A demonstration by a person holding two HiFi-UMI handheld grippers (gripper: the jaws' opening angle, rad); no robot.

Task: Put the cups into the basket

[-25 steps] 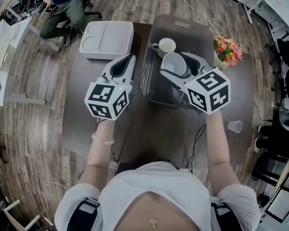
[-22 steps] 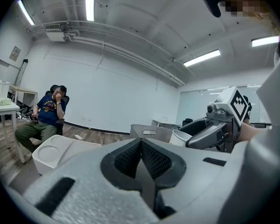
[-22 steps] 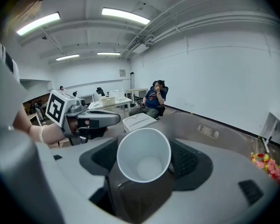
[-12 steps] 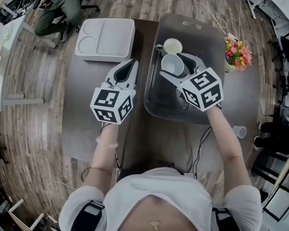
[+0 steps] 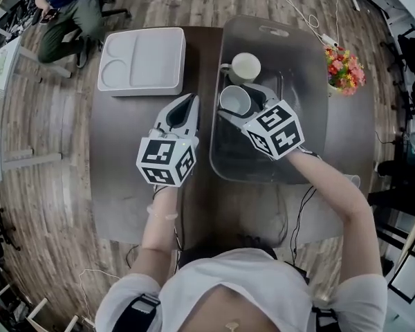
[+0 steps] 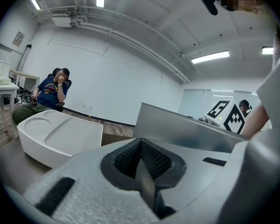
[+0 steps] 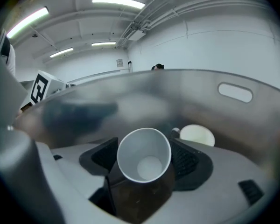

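The cup [image 5: 234, 99] sits between the pads of the right gripper [image 5: 243, 104], which is clamped across its round wall; its white mouth tips back toward the gripper's camera. It hangs within the outline of the grey basket [image 5: 301, 61], near the left wall; whether its base touches the floor yet, I cannot tell.

The cup looks like glazed pottery, so I judge it stiff, fairly heavy for its size, smooth enough to slip, and likely to chip if dropped. A hold across the body below the rim, with pads on opposite sides, seems safest. The grip looks snug, though the tilt suggests it could rotate if loosened too early, so it calls for a gentle set-down before the jaws part.

The left gripper [image 5: 188, 102] has its jaws closed together with nothing between them; it hovers over the brown table [image 5: 124, 151], just beside the basket's left wall.

The basket holds 1 other cup [image 5: 246, 66], upright with its handle to the left, just beyond the held one and not touching it as far as I can see; the rest of the floor looks bare. The white tray [image 5: 142, 61], with 1 round hollow and 1 long one, holds nothing. A bunch of flowers [image 5: 344, 69] stands outside the basket's right rim.
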